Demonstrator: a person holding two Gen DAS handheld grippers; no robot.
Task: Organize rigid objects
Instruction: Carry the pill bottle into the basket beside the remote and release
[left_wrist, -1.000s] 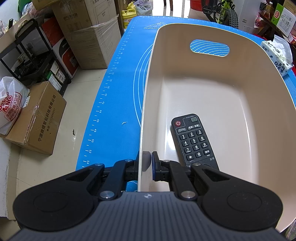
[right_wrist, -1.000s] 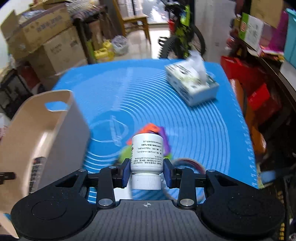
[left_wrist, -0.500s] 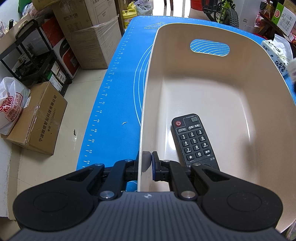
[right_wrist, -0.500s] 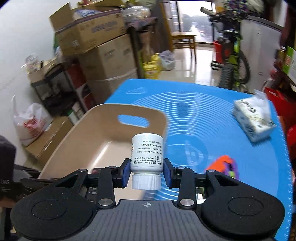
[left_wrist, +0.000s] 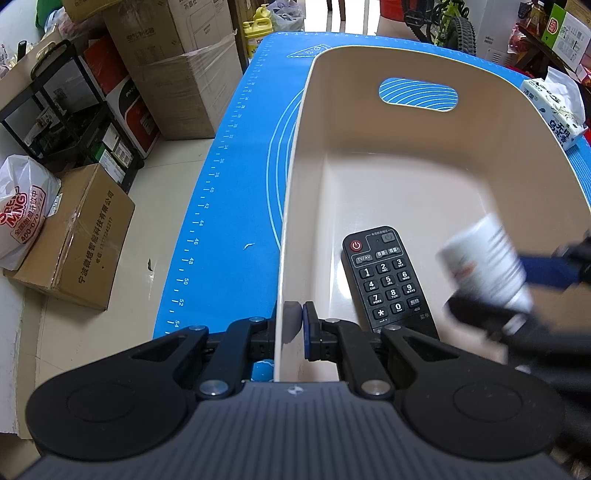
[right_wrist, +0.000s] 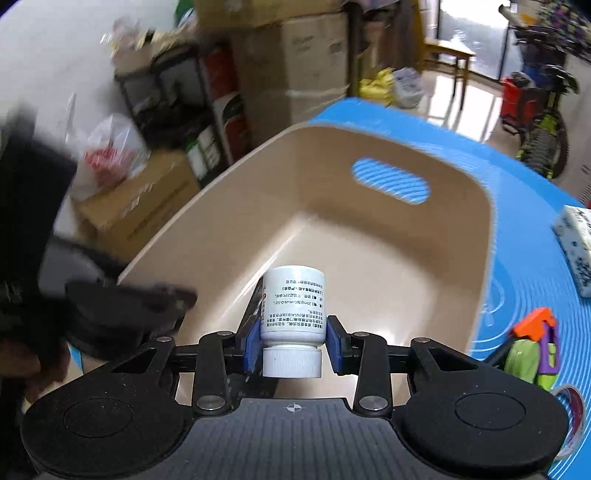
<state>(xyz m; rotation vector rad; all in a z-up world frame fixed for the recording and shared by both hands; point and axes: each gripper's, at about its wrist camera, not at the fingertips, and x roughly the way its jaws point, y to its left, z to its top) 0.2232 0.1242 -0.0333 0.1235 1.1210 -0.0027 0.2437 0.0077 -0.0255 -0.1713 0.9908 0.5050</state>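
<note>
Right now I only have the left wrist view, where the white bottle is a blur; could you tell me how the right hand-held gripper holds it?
Observer: The right hand-held gripper clamps the white bottle by its body just above the cap, with the cap toward the camera.
Operator: Is it over the bin?
Observer: Yes, the floor of the beige bin shows beyond it.
Operator: Is anything lying outside it?
Observer: An orange, green and purple toy lies to the right of the bin, with a tape roll nearer the camera.
</note>
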